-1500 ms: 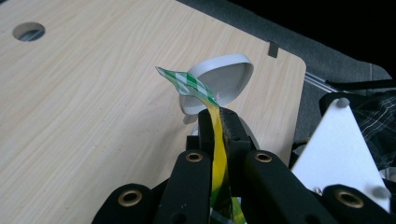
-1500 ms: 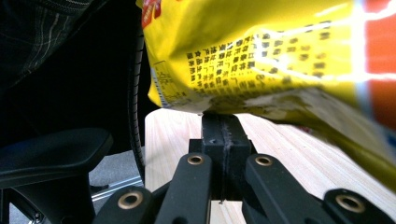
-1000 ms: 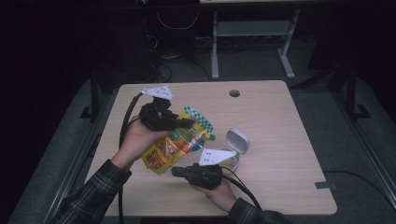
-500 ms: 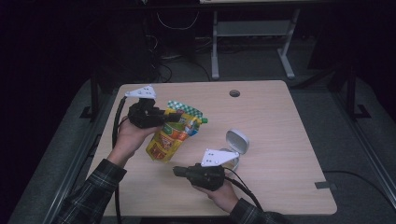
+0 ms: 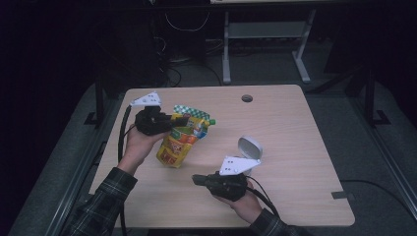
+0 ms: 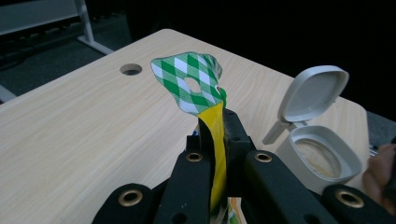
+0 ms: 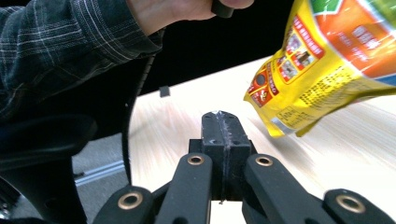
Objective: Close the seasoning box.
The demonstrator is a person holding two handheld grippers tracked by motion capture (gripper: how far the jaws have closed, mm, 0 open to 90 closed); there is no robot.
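A yellow snack pouch (image 5: 181, 140) with a green-checked top hangs above the table's left half, tilted. My left gripper (image 5: 178, 120) is shut on its upper edge; in the left gripper view the yellow film (image 6: 215, 140) is pinched between the black jaws and the checked flap (image 6: 189, 84) sticks up beyond them. The pouch's lower end (image 7: 322, 70) floats over the wood in the right gripper view. My right gripper (image 5: 197, 179) is near the front edge, pointing left, its jaws pressed together with nothing between them (image 7: 221, 122).
A small grey container (image 5: 250, 150) with its flip lid raised stands on the table beside my right hand; it also shows as an open grey container (image 6: 317, 149) in the left gripper view. A cable hole (image 5: 247, 98) is at the back. The wooden table (image 5: 305, 142) has bare room on the right.
My left gripper has lifted the pouch up and back toward the left, off the table. My right gripper drew back toward the front edge.
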